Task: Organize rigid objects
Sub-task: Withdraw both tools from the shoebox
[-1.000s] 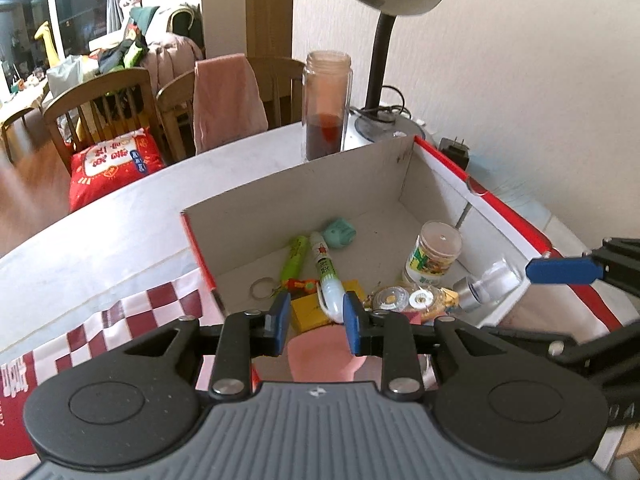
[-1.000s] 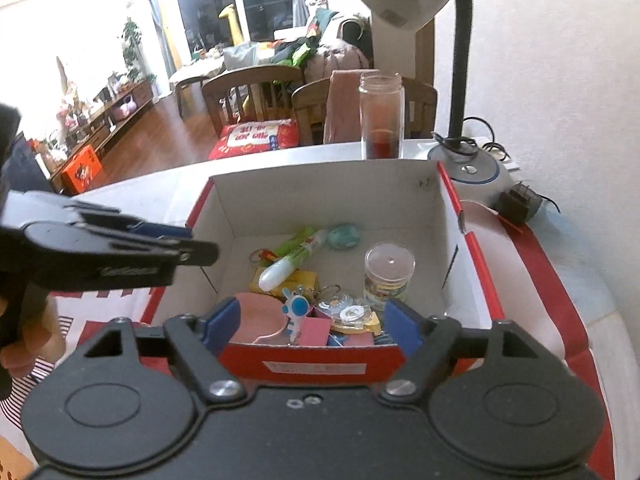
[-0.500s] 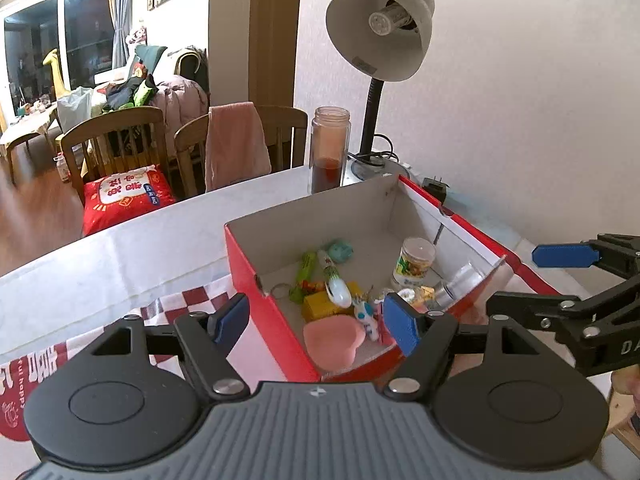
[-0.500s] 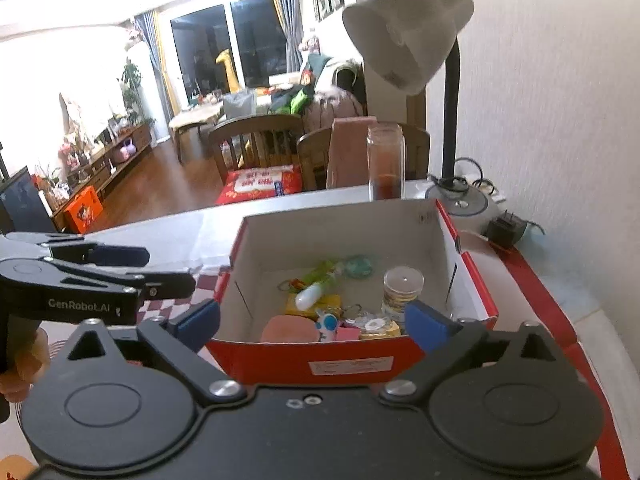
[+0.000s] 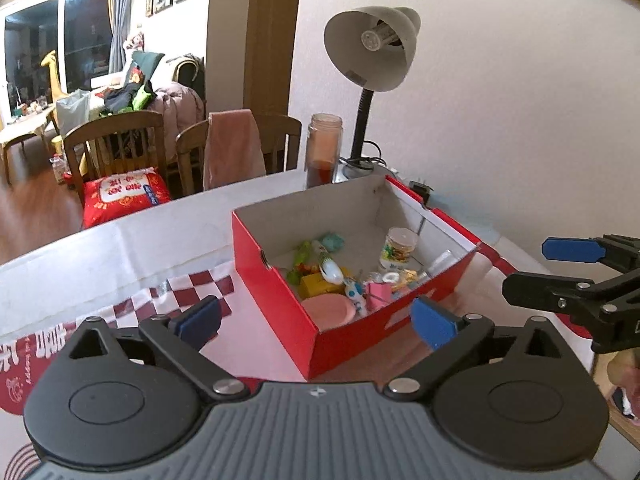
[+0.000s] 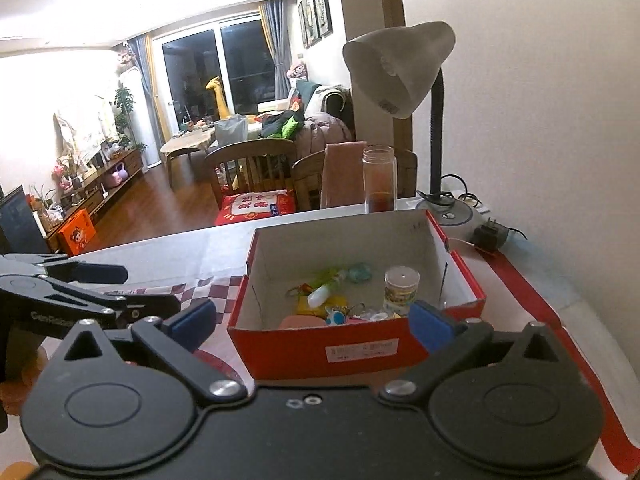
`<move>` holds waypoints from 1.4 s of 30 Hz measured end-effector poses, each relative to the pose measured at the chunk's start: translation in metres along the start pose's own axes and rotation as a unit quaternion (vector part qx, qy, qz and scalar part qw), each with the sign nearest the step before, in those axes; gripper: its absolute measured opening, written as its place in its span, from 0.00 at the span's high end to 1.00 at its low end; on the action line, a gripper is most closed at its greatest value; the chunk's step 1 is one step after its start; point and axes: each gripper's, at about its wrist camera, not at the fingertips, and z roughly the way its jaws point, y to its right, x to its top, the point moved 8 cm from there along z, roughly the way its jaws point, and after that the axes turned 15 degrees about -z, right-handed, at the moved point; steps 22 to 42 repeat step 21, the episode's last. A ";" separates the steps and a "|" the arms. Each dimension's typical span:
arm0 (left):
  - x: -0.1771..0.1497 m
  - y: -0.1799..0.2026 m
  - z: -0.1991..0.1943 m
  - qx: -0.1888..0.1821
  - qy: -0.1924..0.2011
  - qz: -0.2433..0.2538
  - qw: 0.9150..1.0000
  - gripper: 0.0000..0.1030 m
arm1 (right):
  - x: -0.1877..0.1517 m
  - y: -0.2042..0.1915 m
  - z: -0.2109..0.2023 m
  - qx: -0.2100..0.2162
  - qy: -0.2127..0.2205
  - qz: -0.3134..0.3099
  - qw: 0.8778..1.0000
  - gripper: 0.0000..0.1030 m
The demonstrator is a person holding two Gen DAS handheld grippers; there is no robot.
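A red cardboard box point(image 5: 276, 284) point(image 6: 360, 348) stands on the table and holds several small items: a pink heart-shaped dish point(image 5: 328, 310), a yellow block point(image 5: 316, 283), a white-green tube point(image 5: 328, 266), a round plastic jar point(image 5: 398, 248) point(image 6: 401, 284) and a teal piece point(image 5: 333, 241). My left gripper point(image 5: 316, 322) is open and empty, above the table in front of the box. My right gripper point(image 6: 310, 322) is open and empty, before the box's labelled side.
A desk lamp point(image 5: 372, 56) point(image 6: 400, 64) and a tall jar with dark liquid point(image 5: 323, 152) point(image 6: 379, 178) stand behind the box. A black plug adapter point(image 6: 490, 236) lies at the wall. A red-white checked cloth point(image 5: 184, 292) covers the table. Wooden chairs point(image 5: 116, 148) stand beyond.
My left gripper opened wide and let go of the pink dish, which now lies in the box. Both grippers pulled back and up from the box.
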 end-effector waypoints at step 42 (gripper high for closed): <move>-0.021 0.000 -0.016 0.005 0.001 0.008 1.000 0.01 | -0.022 0.002 -0.007 -0.011 -0.007 0.031 0.999 0.00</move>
